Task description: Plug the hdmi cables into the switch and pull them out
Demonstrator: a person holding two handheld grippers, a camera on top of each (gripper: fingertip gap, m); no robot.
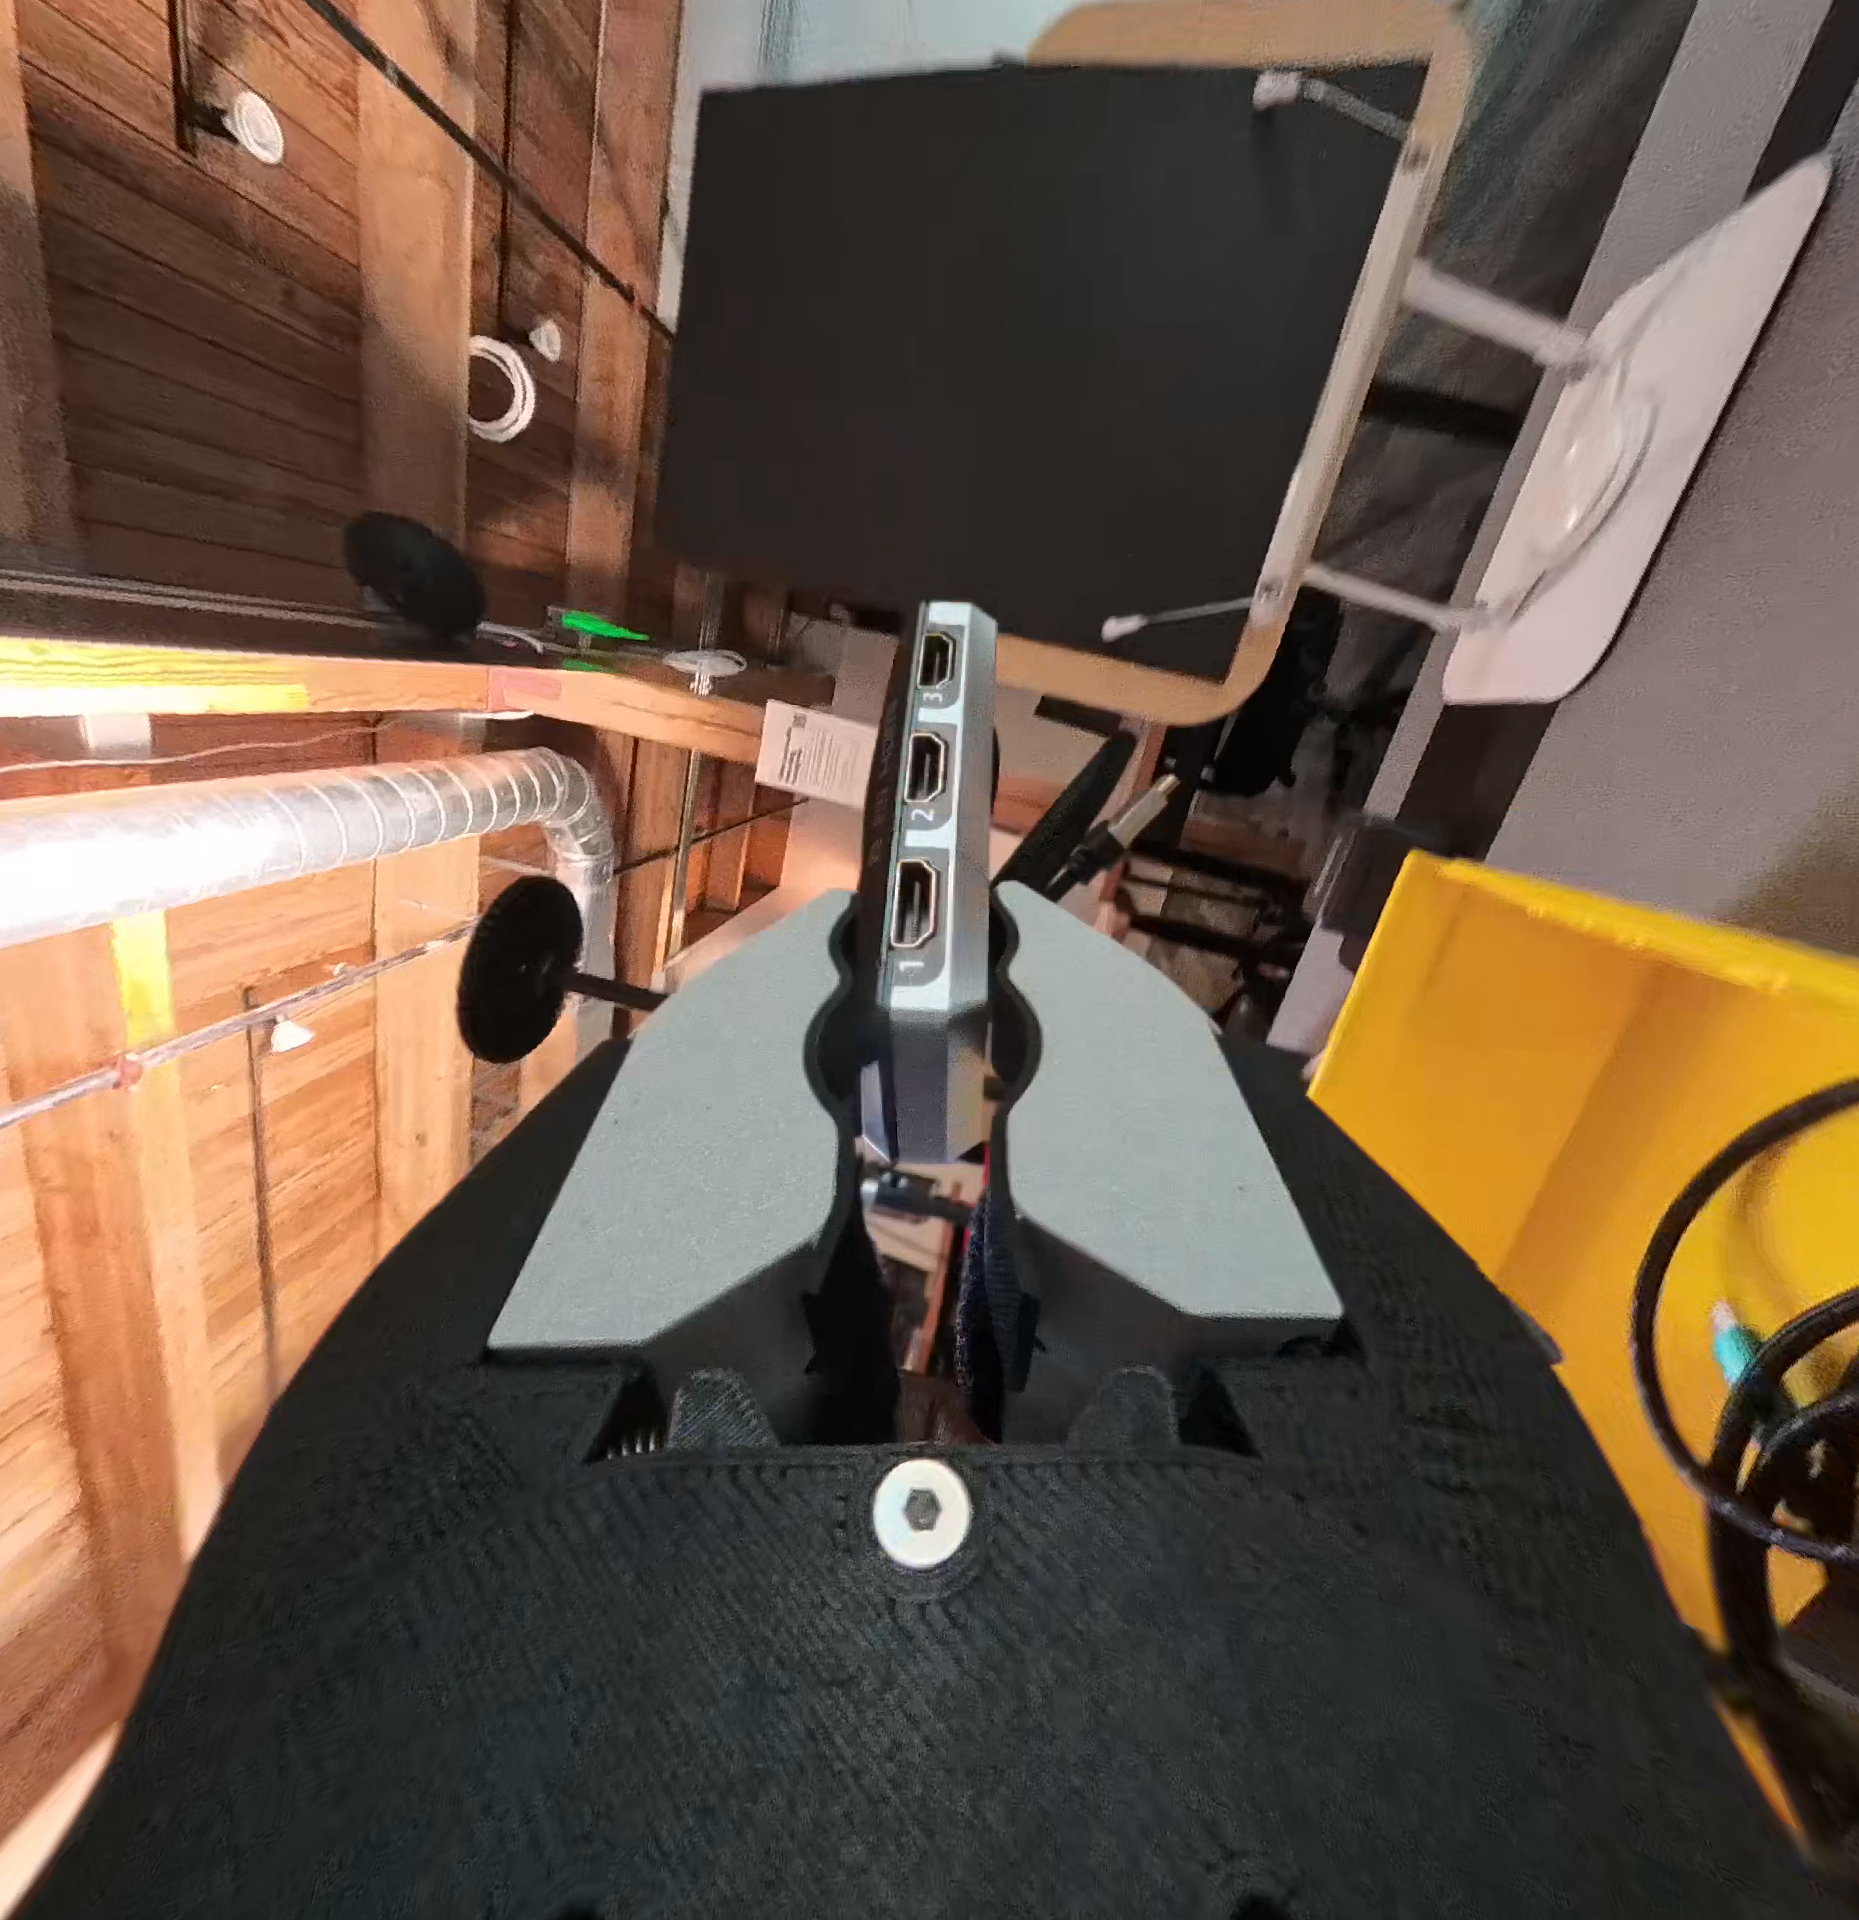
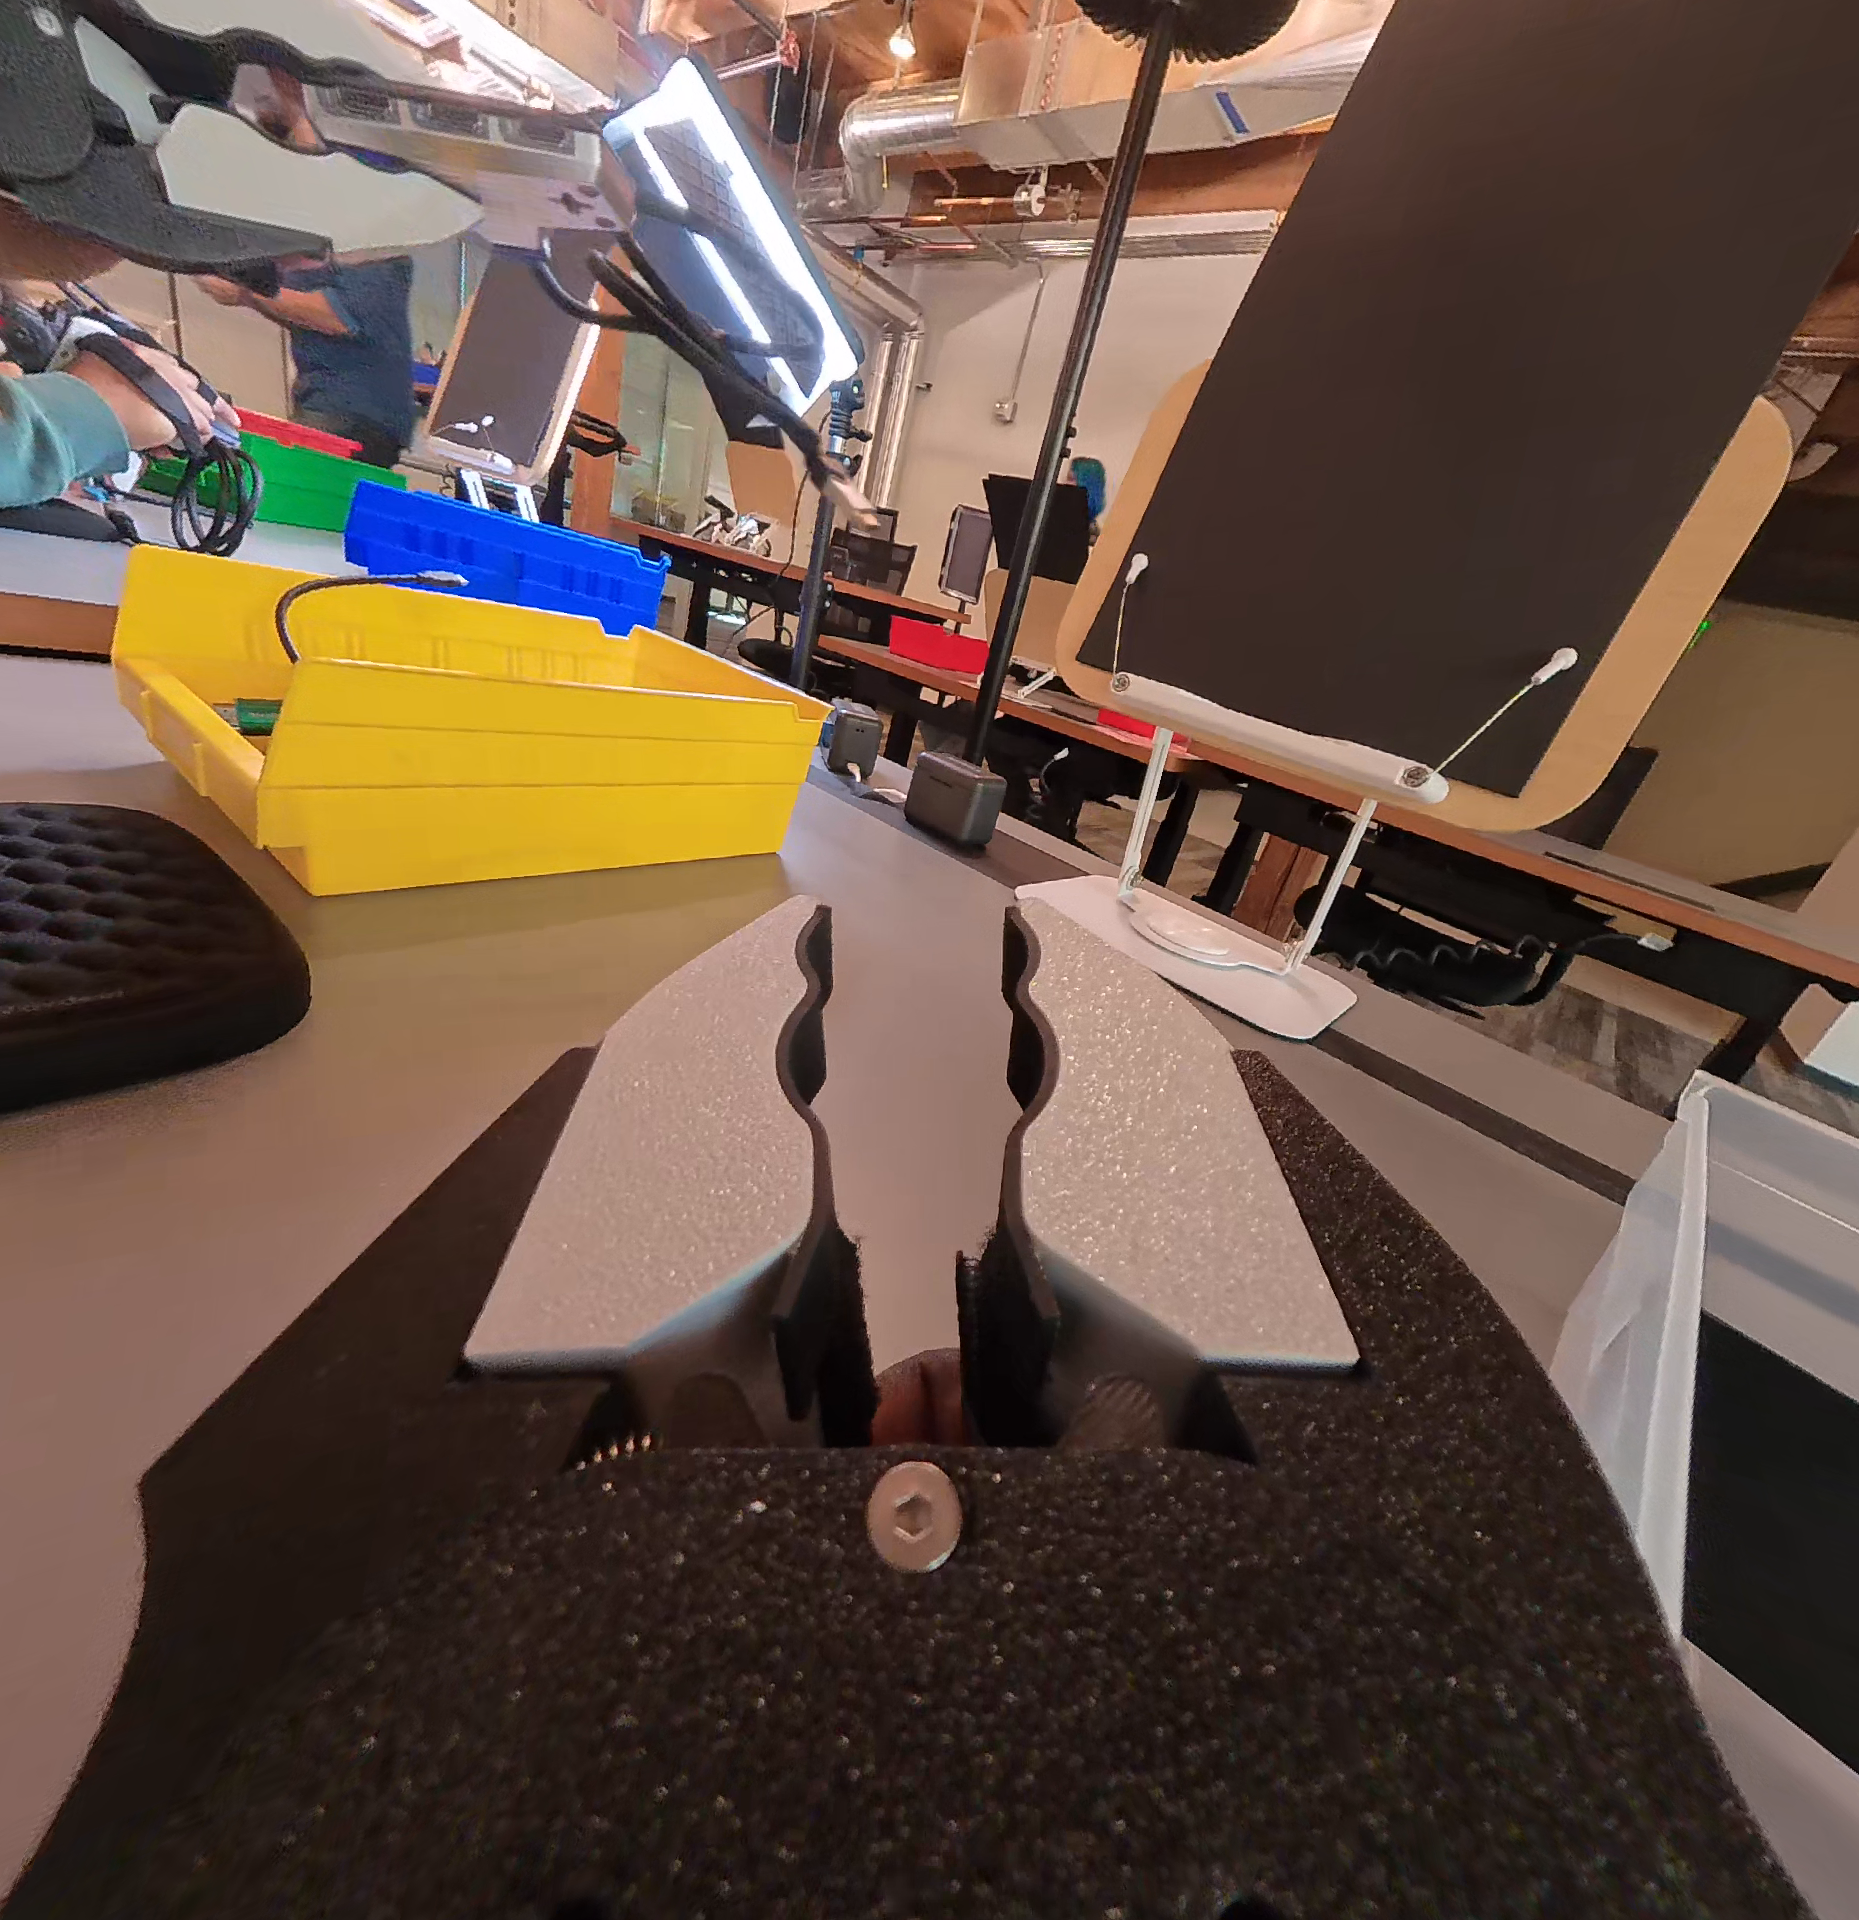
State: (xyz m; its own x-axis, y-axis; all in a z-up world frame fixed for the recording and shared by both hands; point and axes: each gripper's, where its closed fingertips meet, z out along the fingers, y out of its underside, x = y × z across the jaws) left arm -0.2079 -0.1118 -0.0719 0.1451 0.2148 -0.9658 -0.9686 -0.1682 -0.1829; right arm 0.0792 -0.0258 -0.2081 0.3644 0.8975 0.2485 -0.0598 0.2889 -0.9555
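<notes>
Left wrist view: the left gripper (image 1: 925, 997) is seen clamped on the grey HDMI switch (image 1: 930, 873), which is held on edge between the two grey fingers (image 1: 696, 1132) with its row of three ports facing the camera — all three ports are seen bare. Just to the right a yellow bin (image 1: 1590, 1122) is shown, and coiled black cables (image 1: 1756, 1382) are seen in it. Beyond the switch a dark panel on a white stand (image 1: 1018, 353) is seen, with wooden boards and a silver duct (image 1: 281, 821) at the left; the view is rolled on its side.

From the right wrist view, the right gripper (image 2: 917, 971) is seen low over the grey table (image 2: 405, 1039), its tongs held apart with nothing between them. To the near left a black perforated pad (image 2: 104, 935) is laid on the table. Farther back the yellow bin (image 2: 468, 758) is found, with one black cable end (image 2: 322, 603) arched above its rim and a green item partly seen inside. Behind it a blue bin (image 2: 509, 561) and a green bin (image 2: 301, 478) are placed. At upper left the left gripper (image 2: 281, 166) is held aloft with the switch (image 2: 457, 114), a cable dangling beneath. Desks, monitors and ceiling ducts are visible in the room beyond.
</notes>
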